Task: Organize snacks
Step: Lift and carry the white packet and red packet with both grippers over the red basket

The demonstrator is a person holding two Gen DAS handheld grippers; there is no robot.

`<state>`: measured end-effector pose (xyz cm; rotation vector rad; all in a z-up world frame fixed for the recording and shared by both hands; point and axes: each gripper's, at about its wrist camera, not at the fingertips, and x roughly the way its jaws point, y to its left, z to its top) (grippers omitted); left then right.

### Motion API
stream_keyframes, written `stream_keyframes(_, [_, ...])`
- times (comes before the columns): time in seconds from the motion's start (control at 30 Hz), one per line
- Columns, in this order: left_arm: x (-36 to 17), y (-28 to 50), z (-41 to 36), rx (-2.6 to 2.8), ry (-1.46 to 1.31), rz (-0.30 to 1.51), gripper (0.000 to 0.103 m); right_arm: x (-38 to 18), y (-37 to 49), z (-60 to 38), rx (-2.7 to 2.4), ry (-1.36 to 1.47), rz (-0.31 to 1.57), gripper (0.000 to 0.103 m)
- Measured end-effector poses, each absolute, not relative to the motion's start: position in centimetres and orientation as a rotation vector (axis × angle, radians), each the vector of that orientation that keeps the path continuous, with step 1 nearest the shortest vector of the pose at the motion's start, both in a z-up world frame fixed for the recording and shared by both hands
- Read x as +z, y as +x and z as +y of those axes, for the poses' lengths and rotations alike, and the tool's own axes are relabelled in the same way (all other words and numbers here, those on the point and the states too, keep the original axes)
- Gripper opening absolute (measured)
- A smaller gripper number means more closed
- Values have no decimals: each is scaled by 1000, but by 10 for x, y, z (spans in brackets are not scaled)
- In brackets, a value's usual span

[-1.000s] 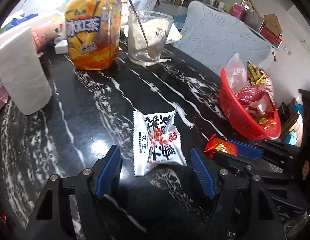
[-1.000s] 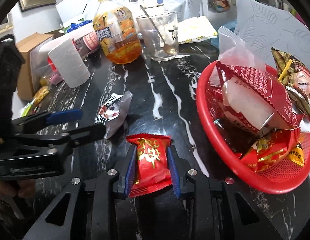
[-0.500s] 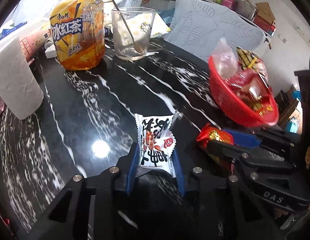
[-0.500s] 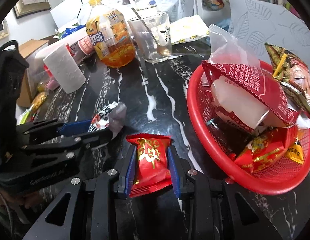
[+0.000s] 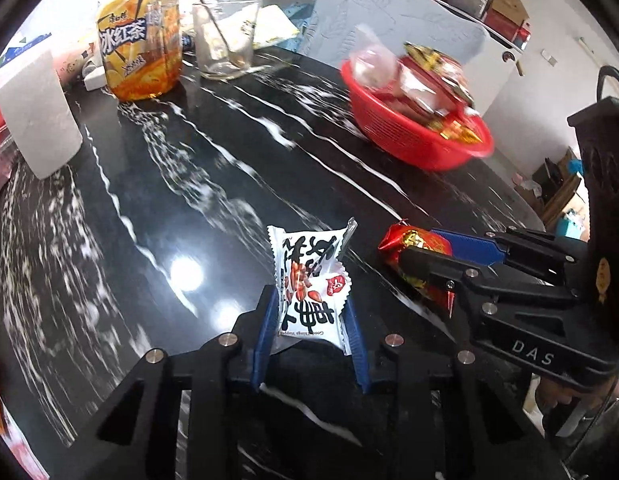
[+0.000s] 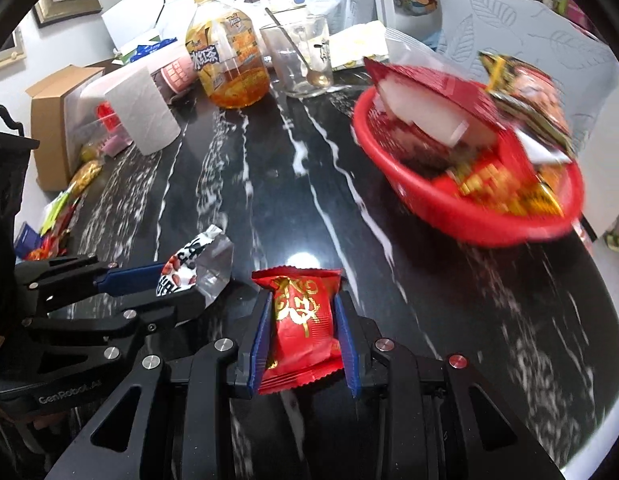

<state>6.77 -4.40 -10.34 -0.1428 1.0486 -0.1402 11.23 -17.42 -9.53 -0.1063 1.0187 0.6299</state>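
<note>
Two claws, left claw (image 5: 309,322) pinching peanut packet (image 5: 309,284), right claw (image 6: 303,330) pinching red packet (image 6: 299,320).

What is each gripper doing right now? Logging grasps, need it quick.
Left gripper: closed on the white peanut packet.
Right gripper: closed on the red snack packet.

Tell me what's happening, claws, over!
Left claw shut on white peanut packet. Right claw shut on red snack packet. Red basket ahead, nothing between.
</note>
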Motion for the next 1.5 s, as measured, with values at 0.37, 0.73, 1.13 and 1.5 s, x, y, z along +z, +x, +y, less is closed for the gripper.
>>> stream_keyframes(0.37, [-109, 47, -79, -151, -98, 1054, 52, -92, 65, -220, 591, -87, 1032, 31])
stream_keyframes(0.73, [-112, 49, -94, -179, -55, 1027, 43, -95, 53, -231, 580, -72, 1026, 36])
stream_keyframes(1.13, [-110, 41, -94, -200, -96, 1023, 34, -102, 50, -227, 586, -99, 1037, 35])
stream_keyframes(1.5, [-98, 33, -105, -266, -129, 1003, 34, -94, 39, -245, 616, -6, 1034, 35])
